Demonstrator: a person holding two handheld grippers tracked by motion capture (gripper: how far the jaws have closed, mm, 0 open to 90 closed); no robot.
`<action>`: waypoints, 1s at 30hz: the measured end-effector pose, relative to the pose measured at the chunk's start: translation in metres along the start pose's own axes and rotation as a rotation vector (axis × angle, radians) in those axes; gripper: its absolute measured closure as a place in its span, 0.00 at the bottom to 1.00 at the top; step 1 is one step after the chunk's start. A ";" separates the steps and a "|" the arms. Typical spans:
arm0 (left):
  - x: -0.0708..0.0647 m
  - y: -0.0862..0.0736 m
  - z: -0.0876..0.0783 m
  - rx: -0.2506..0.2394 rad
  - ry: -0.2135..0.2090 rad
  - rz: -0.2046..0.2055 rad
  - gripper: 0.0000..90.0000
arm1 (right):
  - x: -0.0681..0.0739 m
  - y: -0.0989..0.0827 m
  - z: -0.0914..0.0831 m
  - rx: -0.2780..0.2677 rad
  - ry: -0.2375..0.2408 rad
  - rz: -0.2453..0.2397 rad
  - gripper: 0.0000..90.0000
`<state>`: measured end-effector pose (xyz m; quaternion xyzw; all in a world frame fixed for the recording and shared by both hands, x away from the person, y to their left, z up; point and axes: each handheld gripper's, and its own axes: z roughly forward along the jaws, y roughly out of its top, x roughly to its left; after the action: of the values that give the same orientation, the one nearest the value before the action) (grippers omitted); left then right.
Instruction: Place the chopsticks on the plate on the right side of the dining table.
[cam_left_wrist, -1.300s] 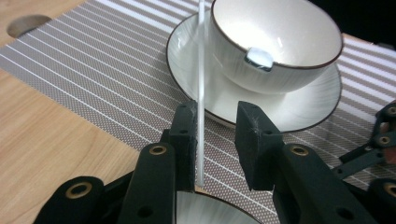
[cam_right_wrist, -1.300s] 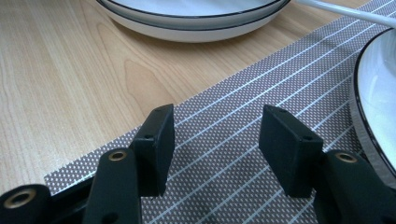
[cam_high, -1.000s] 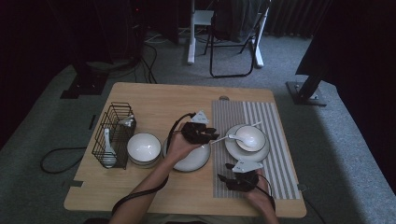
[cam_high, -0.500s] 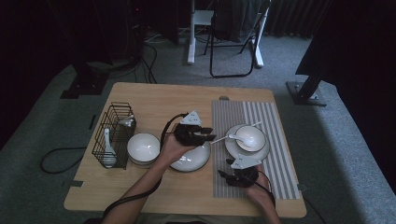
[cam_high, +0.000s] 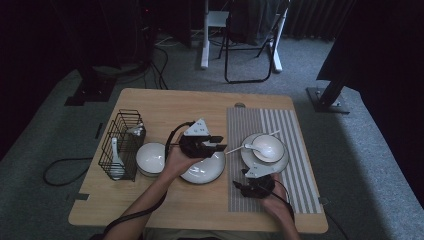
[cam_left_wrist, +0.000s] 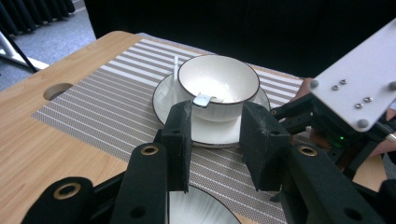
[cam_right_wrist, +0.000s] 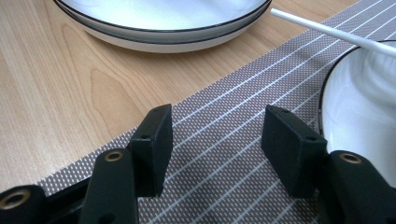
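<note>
My left gripper (cam_high: 219, 144) hovers over the rim of a white plate (cam_high: 202, 172) and points at a white bowl (cam_high: 268, 146). Its jaws have just been opening, with nothing between them (cam_left_wrist: 215, 140). The bowl (cam_left_wrist: 218, 84) stands on a saucer (cam_left_wrist: 163, 100) on the striped mat (cam_high: 300, 150), with a white spoon (cam_left_wrist: 176, 70) resting in it. My right gripper (cam_high: 239, 188) lies low on the mat in front of the saucer. It is open (cam_right_wrist: 215, 140) over bare mat, with the plate (cam_right_wrist: 163, 23) ahead and the saucer (cam_right_wrist: 359, 102) to its right.
A black wire basket (cam_high: 120, 145) holding a spoon stands at the table's left. A second white bowl (cam_high: 151, 157) sits beside it. The spoon handle (cam_right_wrist: 327, 32) juts out over the mat. There is a round hole (cam_high: 239, 105) in the table at the mat's far edge.
My left gripper has lifted slightly and drawn back to the left, away from the bowl, with its jaws a little wider. The right gripper has stayed in place.
</note>
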<state>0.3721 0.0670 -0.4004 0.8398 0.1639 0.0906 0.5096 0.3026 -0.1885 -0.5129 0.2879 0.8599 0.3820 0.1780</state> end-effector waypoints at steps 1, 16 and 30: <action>-0.001 0.000 -0.002 0.000 0.001 0.003 0.72 | 0.000 0.000 0.001 -0.002 0.003 0.003 0.48; -0.009 -0.001 -0.038 -0.024 0.016 0.024 0.69 | 0.003 -0.001 0.005 -0.001 0.023 0.023 0.47; -0.017 0.002 -0.070 -0.045 0.044 0.047 0.69 | 0.001 -0.002 0.008 0.002 0.023 0.038 0.46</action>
<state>0.3346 0.1181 -0.3657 0.8296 0.1534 0.1246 0.5222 0.3048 -0.1846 -0.5198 0.3000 0.8566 0.3879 0.1604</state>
